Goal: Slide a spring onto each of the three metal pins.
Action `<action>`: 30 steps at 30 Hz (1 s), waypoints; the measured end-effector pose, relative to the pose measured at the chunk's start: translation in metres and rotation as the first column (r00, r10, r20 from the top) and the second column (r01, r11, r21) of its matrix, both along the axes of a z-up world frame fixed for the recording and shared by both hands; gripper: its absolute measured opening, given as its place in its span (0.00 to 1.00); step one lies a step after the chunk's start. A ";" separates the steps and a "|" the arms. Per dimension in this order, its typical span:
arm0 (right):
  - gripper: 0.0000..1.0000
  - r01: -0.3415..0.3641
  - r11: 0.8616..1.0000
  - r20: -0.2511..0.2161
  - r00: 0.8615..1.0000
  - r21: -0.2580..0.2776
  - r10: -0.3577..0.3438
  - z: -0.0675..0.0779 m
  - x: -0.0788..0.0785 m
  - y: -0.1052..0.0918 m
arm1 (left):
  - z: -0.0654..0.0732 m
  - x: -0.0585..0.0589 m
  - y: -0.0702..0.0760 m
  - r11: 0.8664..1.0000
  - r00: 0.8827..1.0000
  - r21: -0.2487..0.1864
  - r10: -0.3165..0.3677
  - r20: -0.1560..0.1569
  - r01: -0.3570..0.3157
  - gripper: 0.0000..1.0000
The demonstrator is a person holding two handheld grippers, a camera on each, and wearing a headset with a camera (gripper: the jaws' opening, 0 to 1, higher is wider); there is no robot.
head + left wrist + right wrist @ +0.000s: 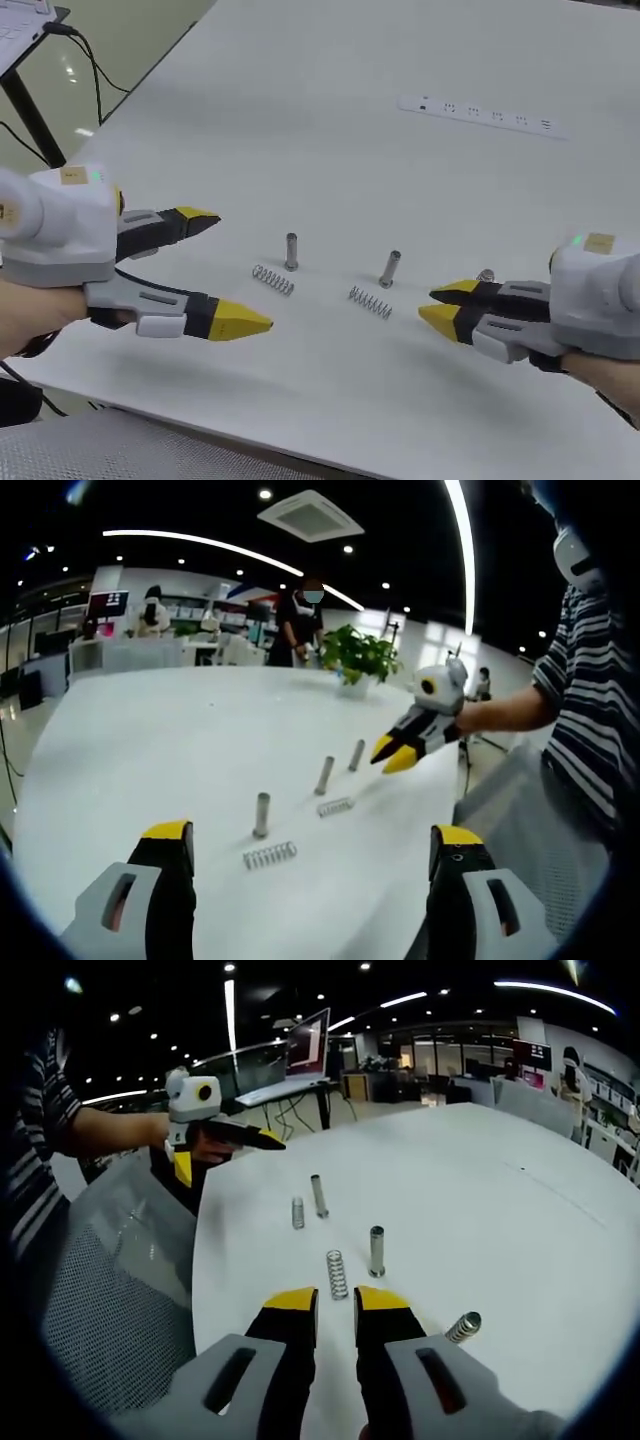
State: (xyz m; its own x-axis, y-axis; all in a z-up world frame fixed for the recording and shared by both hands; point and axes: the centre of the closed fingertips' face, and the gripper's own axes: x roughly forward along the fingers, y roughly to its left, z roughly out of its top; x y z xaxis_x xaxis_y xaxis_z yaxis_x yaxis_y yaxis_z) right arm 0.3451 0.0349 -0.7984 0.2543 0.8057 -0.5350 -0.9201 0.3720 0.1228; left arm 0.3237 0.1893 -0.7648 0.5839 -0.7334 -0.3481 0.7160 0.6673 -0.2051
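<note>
Two bare metal pins stand upright on the white table. A loose spring lies beside the first, another spring beside the second. A third pin looks ribbed, with a spring around it, just right of my right gripper's fingers. My left gripper is wide open and empty, left of the pins. From the right, my right gripper points at them, its jaws a narrow gap apart with nothing between. In the left gripper view the nearest pin and spring lie ahead of the left gripper.
A white power strip lies at the far side of the table. A black stand and cables are off the left edge. A grey mesh chair stands by the near edge. People and desks are far behind.
</note>
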 end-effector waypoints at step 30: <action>0.14 -0.074 0.990 0.017 0.997 -0.121 0.077 -0.042 0.010 0.038 | -0.002 -0.002 0.003 1.000 1.000 0.002 0.005 -0.008 -0.005 0.95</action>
